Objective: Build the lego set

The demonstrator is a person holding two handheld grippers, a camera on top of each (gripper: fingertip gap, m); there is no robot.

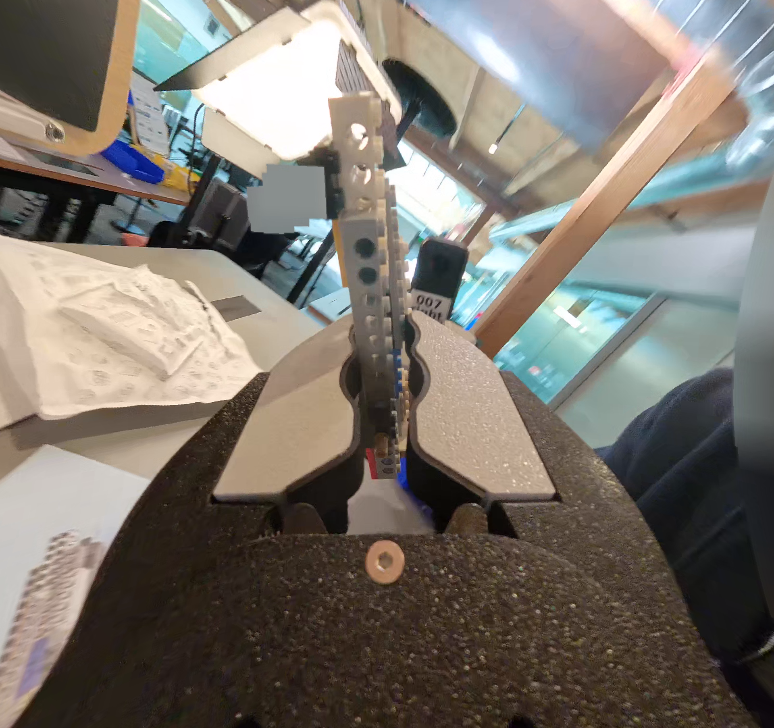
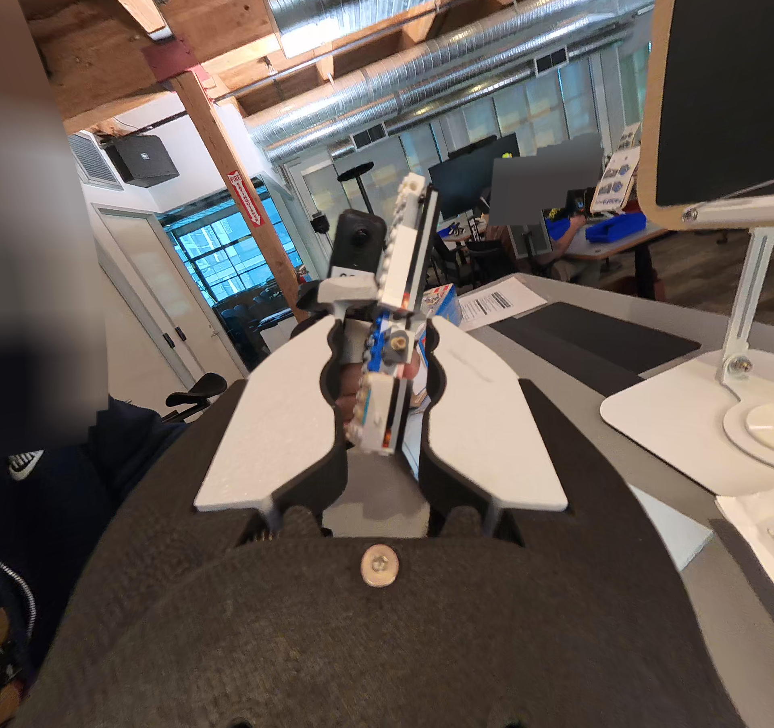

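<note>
The left hand-held gripper [image 1: 383, 345] is clamped on a long brick-built model [image 1: 366, 222] of grey, white and blue plastic, its pads pressing the flat sides, so the model stands up from the jaws in the air above the table [image 1: 234, 285]. The right hand-held gripper [image 2: 383, 345] stands open about the model's lower end, neither pad plainly pressing. Judged by look, the model is light, rigid and studded, likely to snap apart at its seams; the broad flat sides suit a hold. Crumpled printed paper [image 1: 109, 331] lies on the table.

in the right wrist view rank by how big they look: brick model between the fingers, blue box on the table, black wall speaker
1. brick model, helped by being nearest the camera
2. black wall speaker
3. blue box, partly hidden behind the model
</note>
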